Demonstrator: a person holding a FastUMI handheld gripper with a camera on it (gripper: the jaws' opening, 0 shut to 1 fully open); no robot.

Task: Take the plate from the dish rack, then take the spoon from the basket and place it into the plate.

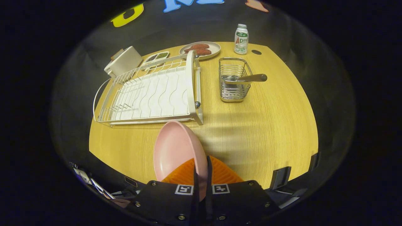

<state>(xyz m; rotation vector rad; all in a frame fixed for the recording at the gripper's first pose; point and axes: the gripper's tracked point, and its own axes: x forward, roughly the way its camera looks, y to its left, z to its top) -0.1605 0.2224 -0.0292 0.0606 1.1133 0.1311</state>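
Observation:
My gripper [201, 171] is shut on the rim of a pink plate [176, 150], which stands on edge between the fingers, above the wooden table's near side. Beyond the plate lies the white wire dish rack [150, 94], with nothing in its slots. To the right of the rack stands a small wire basket [234, 83]. A metal spoon [246, 78] rests in it, its handle sticking out over the right rim.
At the table's far side sit a grey plate of reddish food [201, 49], a small divided tray [157, 57], a white box-like appliance [124, 61] and a plastic bottle [241, 39]. Bare wooden table [267, 125] lies ahead and right of the fingers.

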